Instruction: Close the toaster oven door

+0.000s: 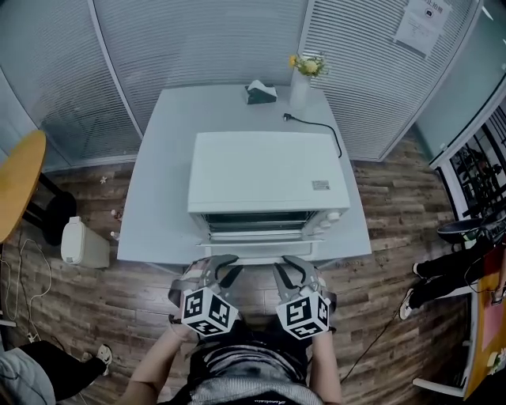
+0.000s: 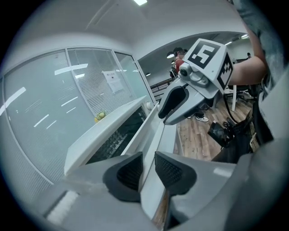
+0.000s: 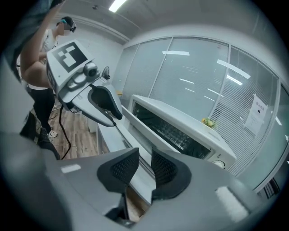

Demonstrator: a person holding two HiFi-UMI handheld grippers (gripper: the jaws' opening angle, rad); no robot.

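Logging what I see: toaster oven (image 1: pixel 269 170), white, on the worktop (image 1: pixel 158 198), its opening facing me; door (image 1: pixel 261 251), open, hinged at the bottom, free edge toward me at the worktop's near side; left gripper (image 2: pixel 148 164), jaws narrowly apart, clamped on the door's free edge near its left end; right gripper (image 3: pixel 144 164), jaws likewise pinching that edge near its right end.

- An office: ribbed frosted-glass partition walls (image 1: pixel 198 39) on the far side, a white paper notice (image 1: pixel 421 24) stuck far right.
- Brown wood-plank floor (image 1: pixel 395 206) around a plain white table (image 1: pixel 158 182).
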